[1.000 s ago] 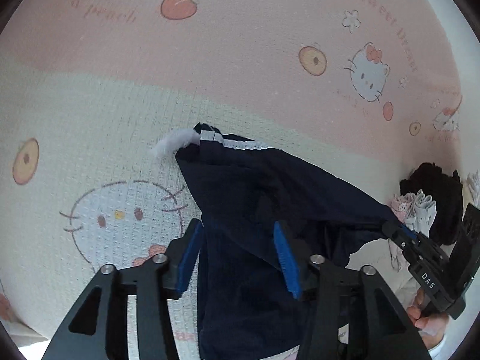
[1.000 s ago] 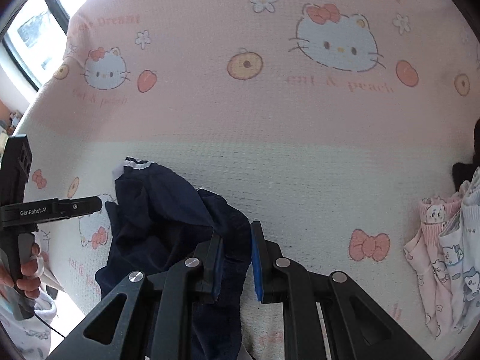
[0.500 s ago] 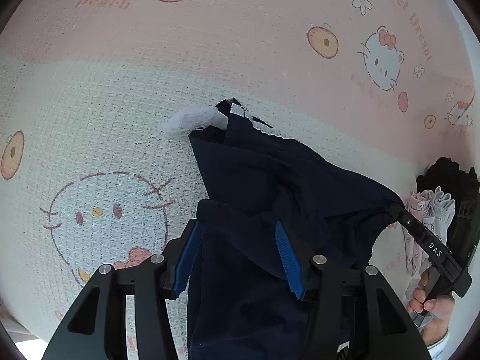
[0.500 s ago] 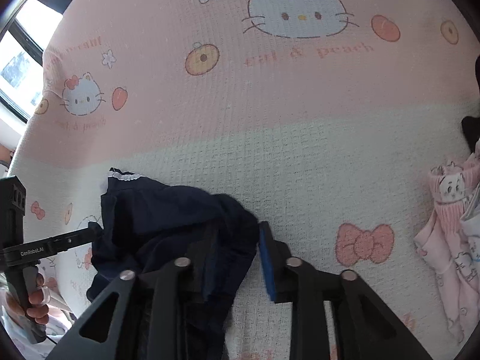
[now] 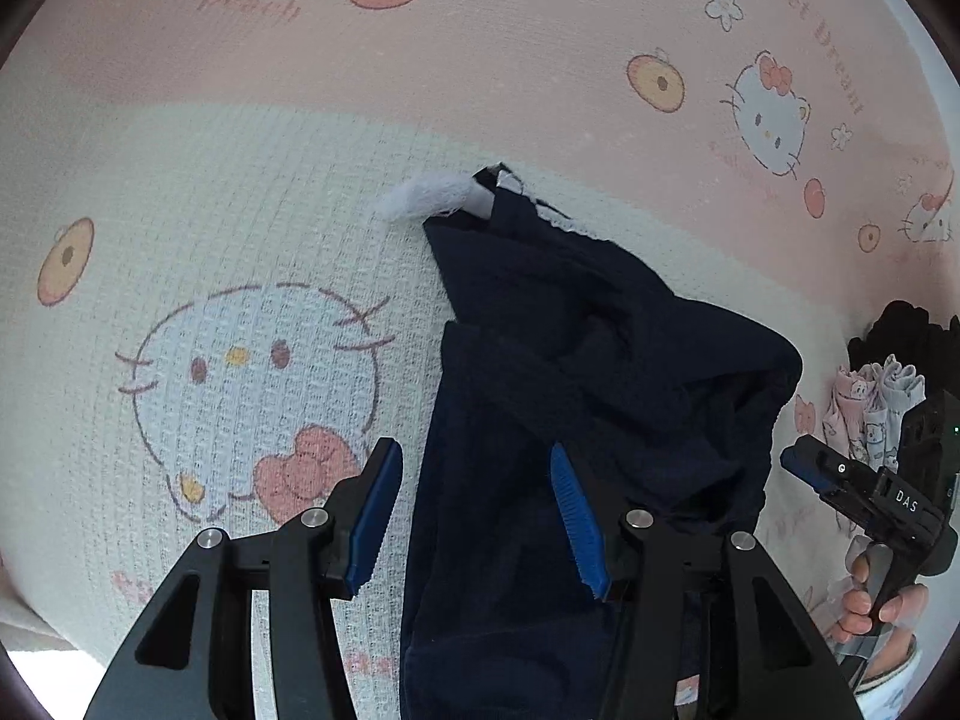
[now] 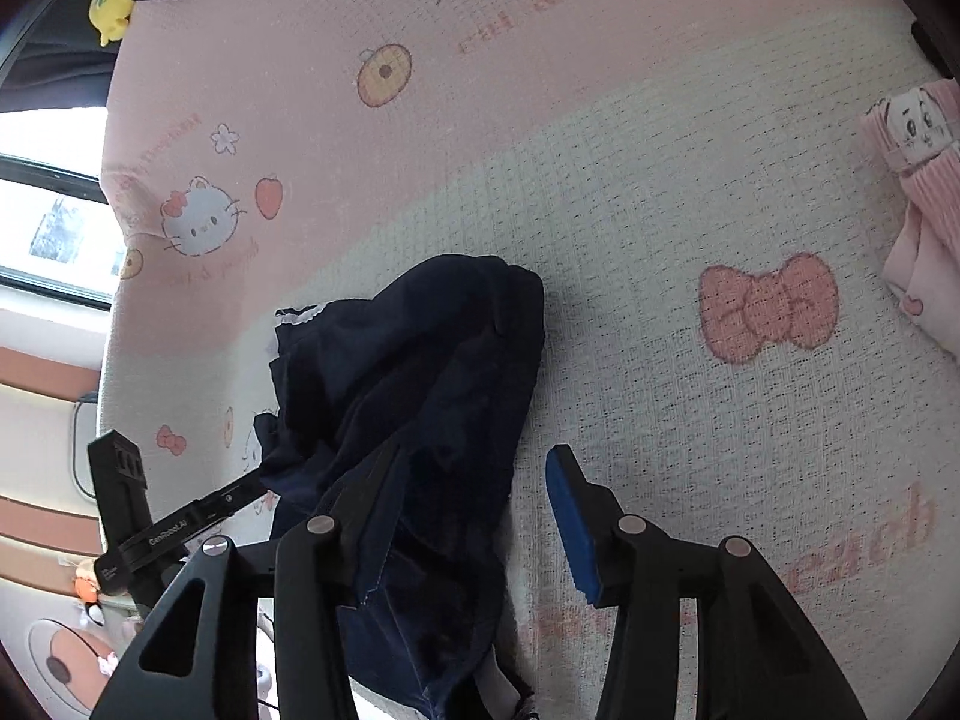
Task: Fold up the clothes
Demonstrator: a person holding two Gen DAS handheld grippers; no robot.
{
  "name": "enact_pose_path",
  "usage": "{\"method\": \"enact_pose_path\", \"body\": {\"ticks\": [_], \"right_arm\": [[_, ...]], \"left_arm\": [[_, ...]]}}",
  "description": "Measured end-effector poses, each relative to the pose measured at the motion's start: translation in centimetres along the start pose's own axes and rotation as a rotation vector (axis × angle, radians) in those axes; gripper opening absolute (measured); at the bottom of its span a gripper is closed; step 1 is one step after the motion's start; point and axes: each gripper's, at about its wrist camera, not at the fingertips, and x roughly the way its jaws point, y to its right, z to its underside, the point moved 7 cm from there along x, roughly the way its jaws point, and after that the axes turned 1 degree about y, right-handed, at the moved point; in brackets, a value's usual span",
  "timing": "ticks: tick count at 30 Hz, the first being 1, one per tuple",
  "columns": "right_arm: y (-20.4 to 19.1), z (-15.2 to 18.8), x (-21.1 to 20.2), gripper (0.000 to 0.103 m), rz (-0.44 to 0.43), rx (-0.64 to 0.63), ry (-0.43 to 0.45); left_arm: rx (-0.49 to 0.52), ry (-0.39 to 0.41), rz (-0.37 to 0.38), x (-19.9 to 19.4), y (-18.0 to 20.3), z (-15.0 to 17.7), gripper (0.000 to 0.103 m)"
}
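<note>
my right gripper is now gaping open, letting go the navy garment it was pinching. my left gripper is hanging open too, holding nothing, at six o'clock of the cloth, so it is lying bunched on the bed.

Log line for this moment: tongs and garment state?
left tongs: open, over navy garment | right tongs: open, garment draped over one finger | garment: crumpled on blanket, unfolded
</note>
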Motion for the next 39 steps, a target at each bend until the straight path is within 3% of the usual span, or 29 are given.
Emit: {"method": "enact_pose_path", "body": {"ticks": [6, 11, 18, 24, 31, 35, 39], "right_arm": [[-1.0, 0.8, 0.7, 0.048, -0.066, -0.002, -0.038], [-1.6, 2.4, 2.6, 0.048, -0.038, -0.051, -0.109], [-2.1, 2.9, 2.9, 0.048, -0.072, -0.046, -0.101], [-3.0, 3.0, 3.1, 0.048, 0.015, -0.151, -0.085], [-3.1, 3.2, 3.1, 0.048, 0.143, -0.271, -0.045], [-3.8, 3.5, 3.6, 0.048, 0.216, -0.362, -0.011], [-4.4, 3.9, 4.2, 0.048, 0.31, -0.432, 0.029]], "left_arm": [[-0.036, -0.019, 0.018, 1.3, -0.9, 0.7, 0.048], [-0.019, 0.026, 0.039, 1.6, -0.3, 0.5, 0.048], [-0.004, 0.113, 0.024, 2.5, 1.7, 0.4, 0.048], [0.042, 0.139, 0.034, 2.7, 4.2, 2.0, 0.048], [0.078, 0.169, -0.024, 3.2, 5.9, 2.5, 0.047], [0.13, 0.188, -0.092, 3.4, 6.9, 3.1, 0.035], [0.187, 0.208, -0.164, 3.6, 8.0, 3.7, 0.032]]}}
